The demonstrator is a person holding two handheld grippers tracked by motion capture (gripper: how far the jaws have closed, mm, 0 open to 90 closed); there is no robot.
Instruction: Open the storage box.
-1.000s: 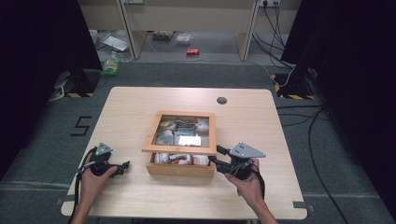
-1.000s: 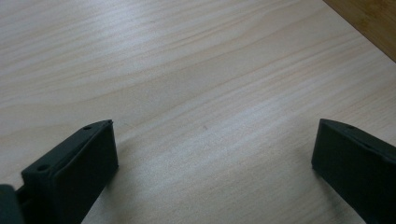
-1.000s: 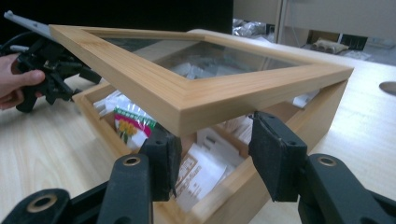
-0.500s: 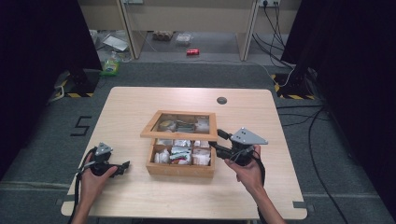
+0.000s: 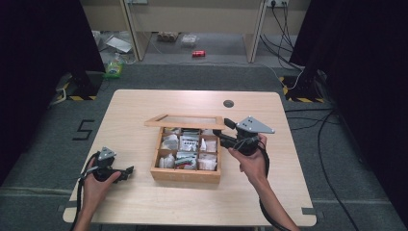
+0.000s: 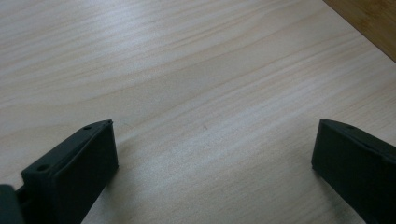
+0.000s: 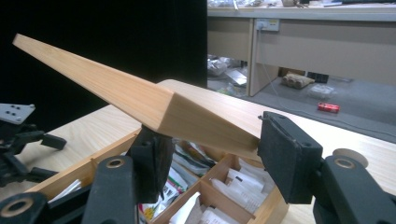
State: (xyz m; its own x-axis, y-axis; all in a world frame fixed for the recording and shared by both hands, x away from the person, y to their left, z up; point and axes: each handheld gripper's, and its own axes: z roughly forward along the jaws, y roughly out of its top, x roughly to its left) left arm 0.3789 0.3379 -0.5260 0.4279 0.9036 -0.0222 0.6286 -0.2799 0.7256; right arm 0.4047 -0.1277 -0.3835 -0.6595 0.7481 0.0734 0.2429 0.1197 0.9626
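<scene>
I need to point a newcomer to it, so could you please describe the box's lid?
On the pale wooden table stands a wooden box of packets. Its lid is the glass-paned wooden frame, raised at the box's far edge, with the right gripper under its corner.

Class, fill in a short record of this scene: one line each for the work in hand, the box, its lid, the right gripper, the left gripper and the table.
Work in hand: raising the lid of a wooden box
Box: wooden, divided into compartments holding small packets
Lid: wood frame with clear pane, tilted up at the box's far side
Right gripper: a jaw on either side of the lid's front corner, lifting it; jaws have just been opening
Left gripper: jaws wide apart, nothing between them, low over bare wood
Table: light wood
</scene>
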